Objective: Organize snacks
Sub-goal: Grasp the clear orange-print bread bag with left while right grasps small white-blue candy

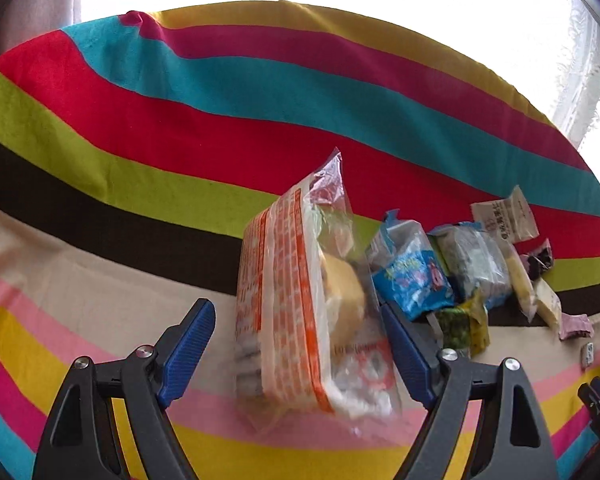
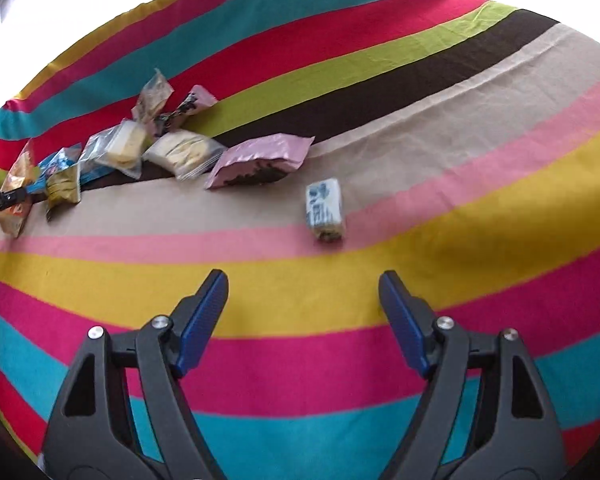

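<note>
Left wrist view: the left gripper (image 1: 296, 344) has its jaws spread wide on either side of a clear plastic bag printed with orange lettering (image 1: 300, 312), which holds pale yellow buns. The right blue pad looks to touch the bag's edge, but a clear gap shows on the left, so I judge it is not clamped — whether the bag stands on the cloth or hangs, blurred, I cannot tell. It sits at the near end of a row of snacks: a blue foil packet (image 1: 414, 280), then a green-and-silver packet (image 1: 476, 266), packed side by side, apparently to gather them in one line across the striped multicoloured cloth (image 1: 180, 128) covering the surface. From the right wrist, the right gripper (image 2: 302, 312) hangs with jaws open and empty above the cloth, pointed toward a small white-and-blue wrapped snack (image 2: 325, 212) lying alone — well apart from the row and just beyond a pink foil pouch (image 2: 260, 160). It is likely the next piece to join the line.
</note>
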### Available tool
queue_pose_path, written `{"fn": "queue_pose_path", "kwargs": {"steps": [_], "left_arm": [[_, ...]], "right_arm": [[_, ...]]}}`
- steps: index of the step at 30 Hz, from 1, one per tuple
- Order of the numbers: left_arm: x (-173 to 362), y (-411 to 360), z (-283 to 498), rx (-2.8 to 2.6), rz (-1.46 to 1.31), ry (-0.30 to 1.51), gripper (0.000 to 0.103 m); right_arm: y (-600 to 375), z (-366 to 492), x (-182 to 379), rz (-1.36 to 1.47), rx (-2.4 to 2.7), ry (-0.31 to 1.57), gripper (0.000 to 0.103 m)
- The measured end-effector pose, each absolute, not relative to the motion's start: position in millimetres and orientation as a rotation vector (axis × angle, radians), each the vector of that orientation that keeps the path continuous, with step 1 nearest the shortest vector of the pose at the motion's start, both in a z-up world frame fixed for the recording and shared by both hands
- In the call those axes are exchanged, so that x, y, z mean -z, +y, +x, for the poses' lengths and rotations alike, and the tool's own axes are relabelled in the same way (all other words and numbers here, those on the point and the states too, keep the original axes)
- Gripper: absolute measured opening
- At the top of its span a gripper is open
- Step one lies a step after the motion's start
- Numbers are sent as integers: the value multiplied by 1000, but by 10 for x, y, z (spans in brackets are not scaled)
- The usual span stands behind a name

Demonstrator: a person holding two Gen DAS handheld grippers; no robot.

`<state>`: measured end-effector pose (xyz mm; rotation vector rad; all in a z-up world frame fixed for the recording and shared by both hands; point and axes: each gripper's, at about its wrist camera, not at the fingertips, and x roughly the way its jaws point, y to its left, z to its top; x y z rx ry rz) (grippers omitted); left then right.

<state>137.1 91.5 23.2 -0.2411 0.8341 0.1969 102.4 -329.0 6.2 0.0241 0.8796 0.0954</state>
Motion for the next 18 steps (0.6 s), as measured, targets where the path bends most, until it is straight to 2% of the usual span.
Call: {"fn": "queue_pose_path", "kwargs": {"steps": [6, 7, 8, 9, 18], "left_arm": [[-111, 1043, 1677, -209, -255, 867, 85], [-109, 1037, 1679, -197, -249, 865, 85], [-113, 1025, 1659, -171, -247, 862, 78], [-123, 1008, 1624, -137, -241, 856, 57], [-117, 686, 750, -25, -170, 843, 56]], "right_arm": [[-3267, 1477, -85, -8, -97, 886, 78], [-3265, 1497, -72, -13, -93, 899, 61], [-3273, 1484, -85, -11, -87, 893, 31], [-3292, 1450, -102, 2, -82, 892, 24], [-3167, 563, -153, 106, -183, 871, 24]]}}
